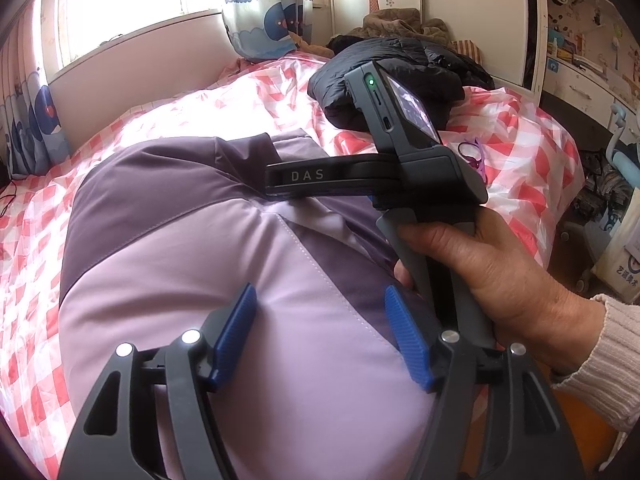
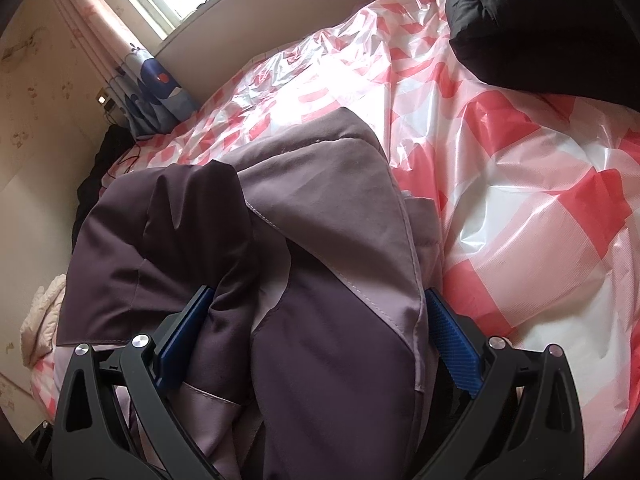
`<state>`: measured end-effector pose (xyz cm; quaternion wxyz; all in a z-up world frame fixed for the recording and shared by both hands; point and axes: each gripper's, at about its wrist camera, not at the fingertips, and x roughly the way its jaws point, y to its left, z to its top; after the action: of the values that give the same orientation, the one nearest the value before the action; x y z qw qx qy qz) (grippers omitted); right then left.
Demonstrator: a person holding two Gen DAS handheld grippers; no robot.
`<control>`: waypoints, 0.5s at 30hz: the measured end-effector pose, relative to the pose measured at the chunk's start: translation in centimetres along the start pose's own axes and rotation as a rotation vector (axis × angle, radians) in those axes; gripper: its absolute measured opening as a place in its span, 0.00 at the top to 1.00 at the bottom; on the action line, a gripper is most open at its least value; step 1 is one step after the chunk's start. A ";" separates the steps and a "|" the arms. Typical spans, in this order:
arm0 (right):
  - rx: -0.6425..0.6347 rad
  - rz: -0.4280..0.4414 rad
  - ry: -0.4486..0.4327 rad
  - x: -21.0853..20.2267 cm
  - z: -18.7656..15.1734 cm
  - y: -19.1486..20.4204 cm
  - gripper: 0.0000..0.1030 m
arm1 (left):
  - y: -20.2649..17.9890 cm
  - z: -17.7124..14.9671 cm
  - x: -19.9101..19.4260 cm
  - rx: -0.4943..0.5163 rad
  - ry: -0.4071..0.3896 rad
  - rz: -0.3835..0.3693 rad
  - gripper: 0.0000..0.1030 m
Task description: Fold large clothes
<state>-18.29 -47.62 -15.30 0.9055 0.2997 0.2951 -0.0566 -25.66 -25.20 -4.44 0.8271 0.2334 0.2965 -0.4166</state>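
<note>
So the thing being folded is one big padded jacket [image 1: 248, 264], two-tone, pale lilac with darker purple panels. It's lying on the bed [image 1: 532, 168], toward the near side, on top of a shiny pink-and-white checked plastic cover [image 2: 532, 216]. Looks puffy and soft, probably light for its size, and the shell fabric seems smooth enough that I'd guess it slides around on that slick plastic. Bulky stuff like this tends to spring back open, so I'd grab at seams, hems or a bunched edge rather than the fat middle.

Two hand-held grippers in play. The left hand-held gripper [image 1: 318, 330] has its blue pads spread apart over the pale front panel with nothing pinched. The right hand-held gripper [image 2: 320, 334] is wide apart too, with a thick wad of the dark purple part sitting between the pads. The left pad looks to be against the cloth, but I can't tell if it's really clamped. From the left camera you can see a hand [image 1: 492, 276] in a cream knit sleeve holding it.

Further out: one black puffer coat [image 1: 400, 76] lies at the far right of the bed, with one brownish garment [image 1: 400, 24] behind it.
</note>
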 end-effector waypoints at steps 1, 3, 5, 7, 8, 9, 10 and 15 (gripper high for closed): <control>-0.001 -0.002 -0.001 -0.1 -0.1 0.1 0.06 | 0.0 0.0 0.0 0.001 0.003 0.003 0.37; -0.004 -0.007 0.001 -0.1 -0.1 0.3 0.06 | -0.1 0.2 -0.2 0.000 0.013 0.004 0.37; -0.008 -0.016 0.014 -0.2 -0.1 0.6 0.06 | 0.7 0.5 -1.3 -0.043 0.016 -0.041 0.37; -0.021 -0.028 0.053 -0.2 0.1 0.9 0.06 | 3.5 0.8 -3.4 -0.179 0.001 -0.122 0.37; -0.029 -0.035 0.076 -0.3 0.2 1.1 0.06 | 5.2 0.6 -4.3 -0.245 -0.012 -0.130 0.37; -0.038 -0.041 0.098 -0.5 0.3 1.3 0.06 | 7.4 0.3 -5.2 -0.311 -0.027 -0.113 0.37; -0.048 -0.050 0.112 -0.9 0.3 1.7 0.06 | 9.6 -0.2 -5.8 -0.372 -0.035 -0.086 0.33; -0.181 -0.182 0.139 -2.4 0.4 4.3 0.06 | 20.6 -3.8 -3.7 -0.698 0.057 0.026 0.24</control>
<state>-18.84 -44.55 -11.49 0.8975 0.1919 0.3867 -0.0905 -11.54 -9.53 -1.75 0.8535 -0.0483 0.4411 -0.2730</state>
